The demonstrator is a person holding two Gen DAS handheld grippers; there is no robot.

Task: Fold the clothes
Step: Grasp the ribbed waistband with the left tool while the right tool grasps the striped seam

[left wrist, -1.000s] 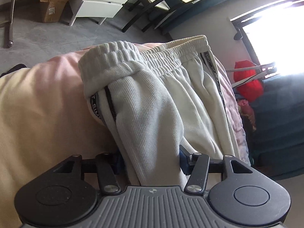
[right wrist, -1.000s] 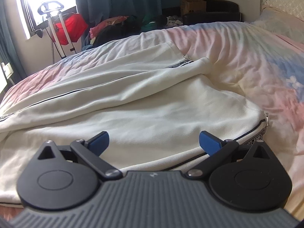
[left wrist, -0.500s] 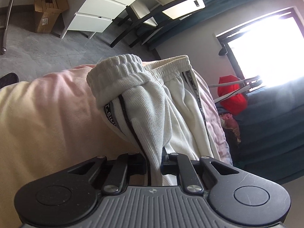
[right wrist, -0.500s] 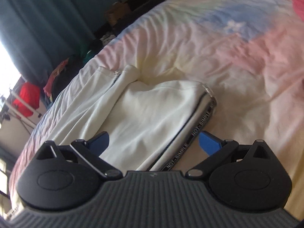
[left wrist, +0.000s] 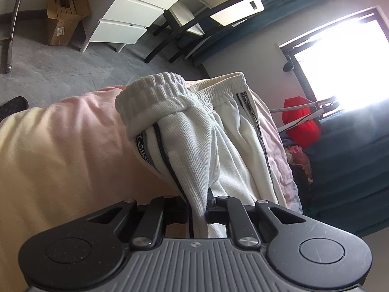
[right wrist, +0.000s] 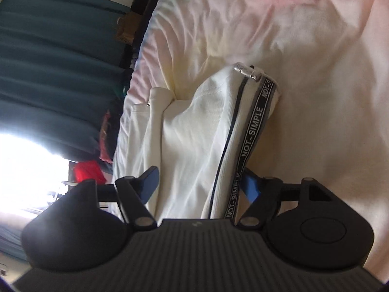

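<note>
The left wrist view looks low and close along its tool over the bed, toward the window at 2 o'clock. The right wrist view, rolled sideways, looks down closely onto the bed, window at 9 o'clock. Both share the white trousers.

Ribbed white cotton trousers, trimmed with smooth woven tape and a shiny metal zip pull, lie on a soft, wrinkled pastel bedsheet; the matt black plastic tongs carry bright steel rivets.
</note>
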